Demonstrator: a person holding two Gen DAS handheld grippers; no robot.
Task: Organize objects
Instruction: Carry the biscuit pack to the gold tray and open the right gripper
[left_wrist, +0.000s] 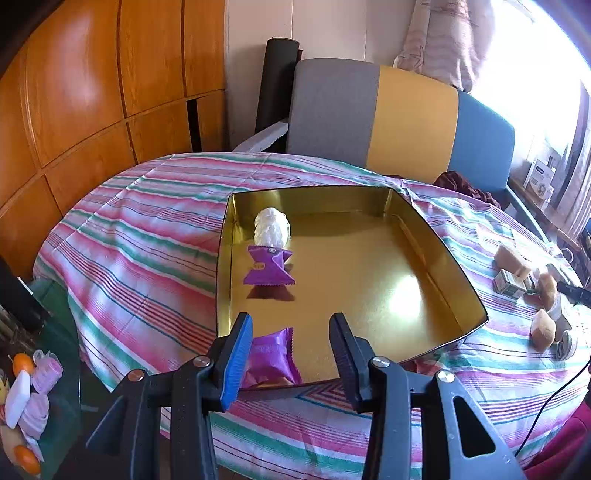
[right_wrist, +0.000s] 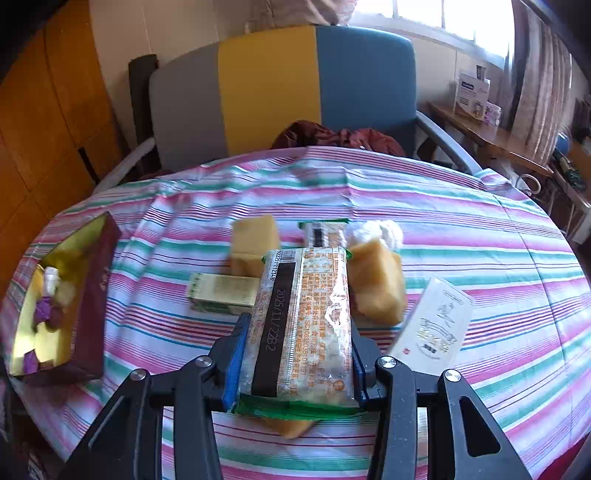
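Gold metal lined the shallow rectangular tin (left_wrist: 436, 236) on the striped-cloth desk (left_wrist: 147, 221), holding a white wrapped sweet (left_wrist: 272, 226) and two purple foil packets (left_wrist: 269, 266). The left gripper (left_wrist: 291, 354) hung above its near edge, fingers (left_wrist: 236, 354) apart and empty. The right gripper (right_wrist: 295, 354) clamped a clear printed snack packet (right_wrist: 306, 317) above the desk.
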